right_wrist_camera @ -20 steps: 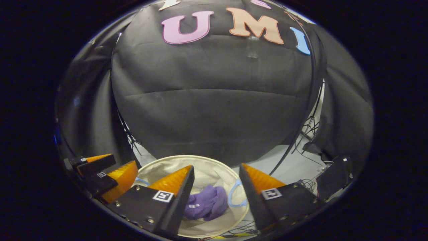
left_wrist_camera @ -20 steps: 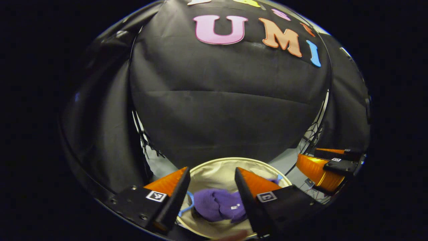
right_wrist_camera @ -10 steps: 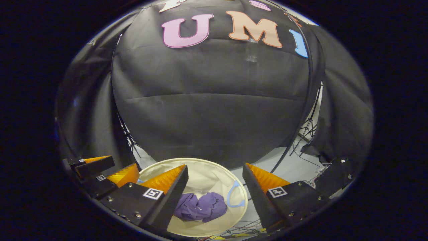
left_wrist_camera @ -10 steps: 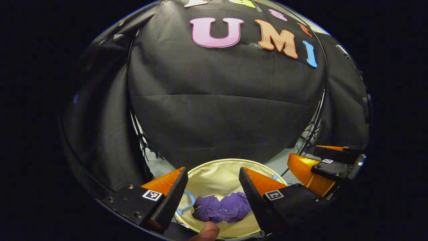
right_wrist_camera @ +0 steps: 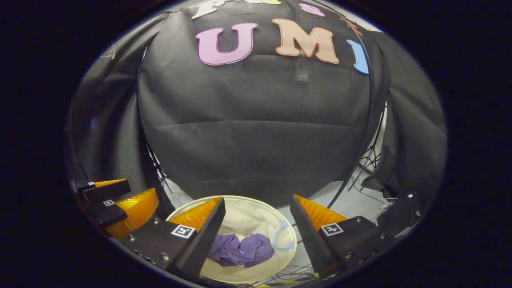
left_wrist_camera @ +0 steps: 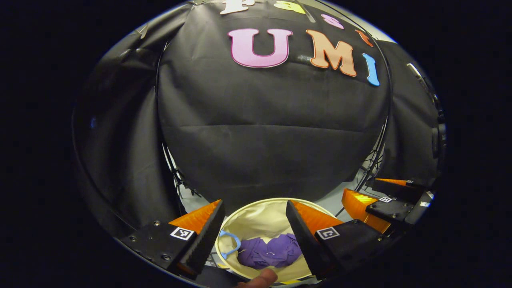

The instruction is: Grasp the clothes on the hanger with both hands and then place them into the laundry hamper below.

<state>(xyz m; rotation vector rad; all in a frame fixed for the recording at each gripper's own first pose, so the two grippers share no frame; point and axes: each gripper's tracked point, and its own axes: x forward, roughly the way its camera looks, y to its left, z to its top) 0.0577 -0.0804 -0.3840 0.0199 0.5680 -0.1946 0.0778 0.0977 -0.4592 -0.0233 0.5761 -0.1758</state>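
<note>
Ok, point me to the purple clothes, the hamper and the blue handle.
purple clothes point(right_wrist_camera: 240, 250): right gripper view, middle of the crumpled heap.
hamper point(right_wrist_camera: 256, 199): right gripper view, far rim.
blue handle point(left_wrist_camera: 236, 242): left gripper view, curve of the loop.

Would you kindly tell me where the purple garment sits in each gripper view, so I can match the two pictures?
Left gripper view: the purple garment lies low at centre, inside the cream laundry hamper, between the left gripper's spread fingers.
Right gripper view: the garment lies low, a little left of centre, in the hamper, beside the right gripper's left finger.
Shared landmark: the hamper's light blue handle loop.
</note>
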